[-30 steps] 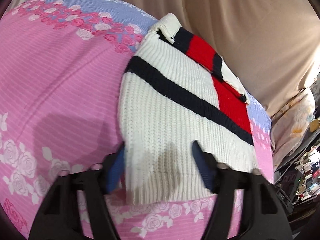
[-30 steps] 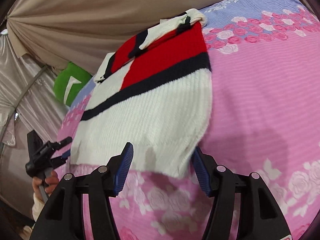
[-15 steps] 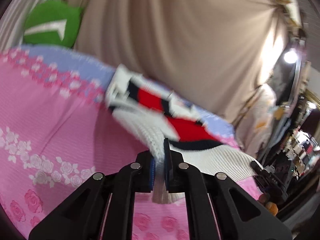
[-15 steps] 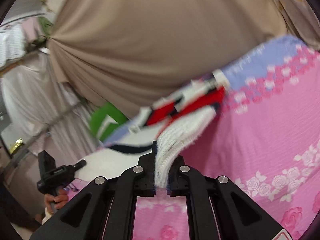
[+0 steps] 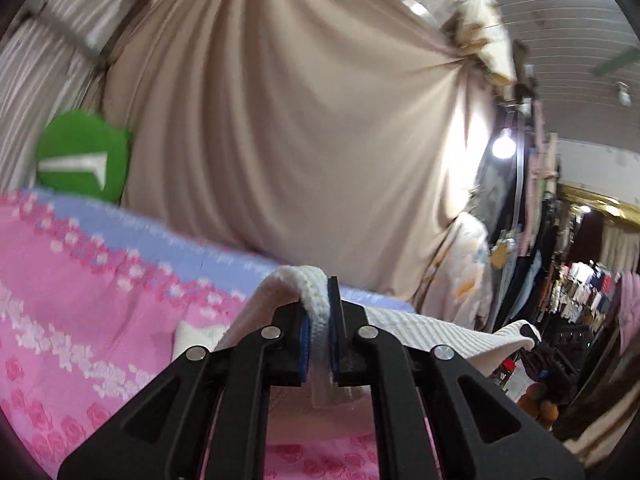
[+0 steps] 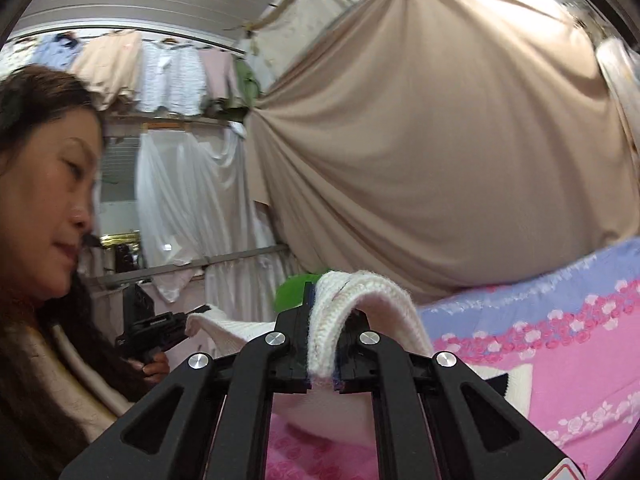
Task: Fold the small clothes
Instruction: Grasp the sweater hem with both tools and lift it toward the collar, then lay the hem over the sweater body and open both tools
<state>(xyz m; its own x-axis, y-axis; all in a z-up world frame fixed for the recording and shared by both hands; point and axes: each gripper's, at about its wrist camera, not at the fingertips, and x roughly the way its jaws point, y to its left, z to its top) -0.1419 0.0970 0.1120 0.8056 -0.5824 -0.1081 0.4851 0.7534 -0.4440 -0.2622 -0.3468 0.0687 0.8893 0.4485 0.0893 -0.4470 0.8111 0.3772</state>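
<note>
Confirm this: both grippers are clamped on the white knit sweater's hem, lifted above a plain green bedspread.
Wrong on the bedspread: the left wrist view shows it pink with roses and a lilac band. The left gripper and right gripper do clamp the white knit sweater.

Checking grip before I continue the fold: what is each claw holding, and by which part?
Both hold the white knitted sweater: the left claw and the right claw are each shut on its ribbed edge, at separate spots.

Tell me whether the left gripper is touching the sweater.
Touching. The left wrist view shows the left gripper shut on the sweater's white knit edge.
</note>
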